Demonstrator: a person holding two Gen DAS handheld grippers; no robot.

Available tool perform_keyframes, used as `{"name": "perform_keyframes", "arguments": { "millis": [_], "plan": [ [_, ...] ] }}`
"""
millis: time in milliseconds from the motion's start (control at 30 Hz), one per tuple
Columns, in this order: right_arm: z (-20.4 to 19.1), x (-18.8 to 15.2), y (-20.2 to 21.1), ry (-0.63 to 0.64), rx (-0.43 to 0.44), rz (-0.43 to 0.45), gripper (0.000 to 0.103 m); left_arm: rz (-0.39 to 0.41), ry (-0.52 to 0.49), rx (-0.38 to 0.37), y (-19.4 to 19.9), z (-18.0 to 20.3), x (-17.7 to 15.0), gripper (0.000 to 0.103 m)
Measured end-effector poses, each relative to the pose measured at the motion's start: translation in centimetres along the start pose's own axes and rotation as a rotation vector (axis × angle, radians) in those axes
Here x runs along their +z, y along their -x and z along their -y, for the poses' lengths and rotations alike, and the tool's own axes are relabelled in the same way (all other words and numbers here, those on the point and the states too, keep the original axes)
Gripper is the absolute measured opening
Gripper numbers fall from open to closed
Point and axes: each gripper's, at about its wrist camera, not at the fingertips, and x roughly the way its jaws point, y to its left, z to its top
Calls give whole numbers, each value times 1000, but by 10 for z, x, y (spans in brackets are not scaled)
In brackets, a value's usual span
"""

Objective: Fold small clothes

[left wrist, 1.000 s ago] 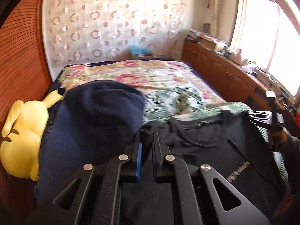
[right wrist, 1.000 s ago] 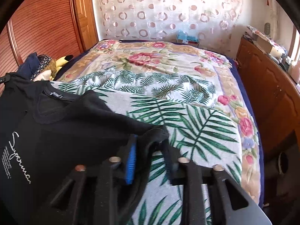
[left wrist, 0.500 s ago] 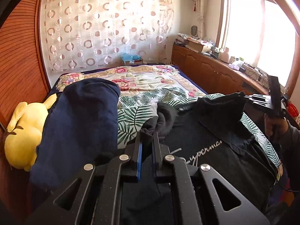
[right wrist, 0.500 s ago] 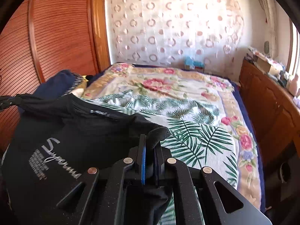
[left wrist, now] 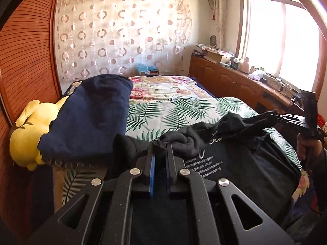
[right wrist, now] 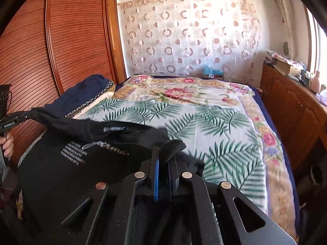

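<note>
Now both hand-held grippers, left (left wrist: 160, 153) and right (right wrist: 164, 159), clamped on the black T-shirt (right wrist: 67, 169), have drawn it back over the bed (right wrist: 224, 134), ready for folding.

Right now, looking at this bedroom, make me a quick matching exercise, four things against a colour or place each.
Things:
1. plush toy
2. black T-shirt
3. navy garment
4. blue packet

Descriptions:
A. pinched by both grippers
B. yellow
C. beyond the bed's far end, by the curtain
D. piled on the bed beside the plush toy

Pairs: 1-B, 2-A, 3-D, 4-C
</note>
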Motion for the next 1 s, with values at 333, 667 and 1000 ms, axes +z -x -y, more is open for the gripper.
{"name": "perform_keyframes", "arguments": {
  "millis": [333, 667, 1000],
  "plan": [
    [6, -18, 47, -31, 26, 32, 6, 77, 57, 29, 53, -8, -26, 9],
    [-3, -46, 100, -3, 48, 13, 6, 110, 143, 46, 94, -27, -58, 9],
    [6, -68, 121, -41, 36, -64, 6, 31, 130, 96, 80, -30, -76, 9]
  ]
}}
